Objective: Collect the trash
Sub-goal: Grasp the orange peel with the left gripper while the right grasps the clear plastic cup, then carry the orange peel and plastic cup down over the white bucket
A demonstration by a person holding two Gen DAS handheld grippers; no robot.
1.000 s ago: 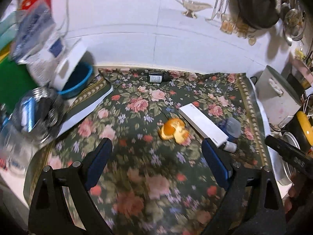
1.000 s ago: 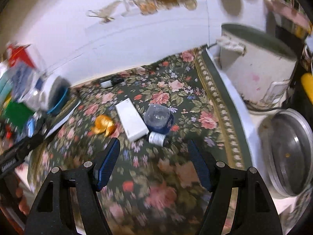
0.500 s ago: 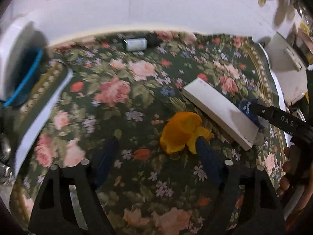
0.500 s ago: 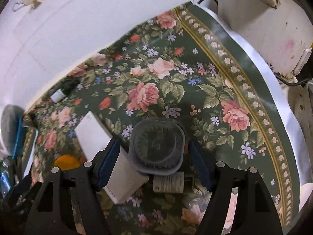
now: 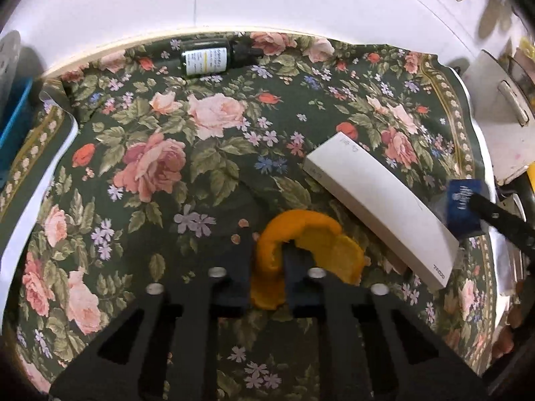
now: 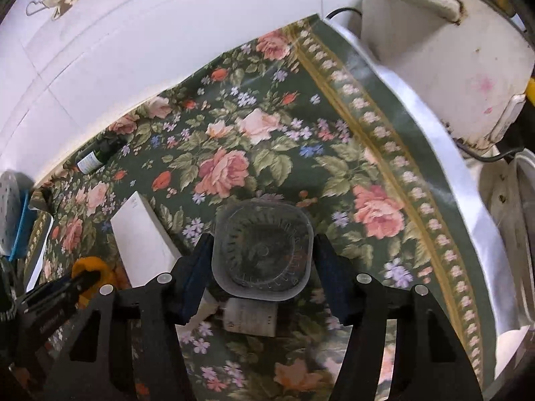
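1. Left gripper (image 5: 267,264) is down on the flowered tablecloth (image 5: 160,173), jaws closing, with a curl of orange peel (image 5: 311,234) pinched between the two dark fingers (image 5: 242,267).
2. The peel wraps round the right-hand finger of that gripper; part of it sticks up between the fingers and the rest spreads to the right, onto the cloth.
3. Just right of and beyond the left gripper lies a long white box (image 5: 378,197), flat on the table, running diagonally away; its near end sits just beside the peel.
4. Far ahead of the left gripper, against the white wall, a small dark bottle (image 5: 209,58) with a white label lies on its side.
5. Right gripper (image 6: 264,260) is closing too, blue-padded fingers (image 6: 197,267) on either side of a clear plastic cup (image 6: 262,250) that sits mouth-up on the cloth.
6. The pads sit right at the cup's sides; whether they press it yet, I cannot tell.
7. Directly under the right gripper, nearer than the cup, a small white cylinder (image 6: 250,315) lies on its side, touching or almost touching the cup's base.
8. To the left of the right gripper comes the white box again, and beyond it the peel inside the other gripper's fingers.
9. Off to the right of the right gripper, past the cloth's border, stands a worn cream-coloured cooker (image 6: 444,56) with a black cord trailing.
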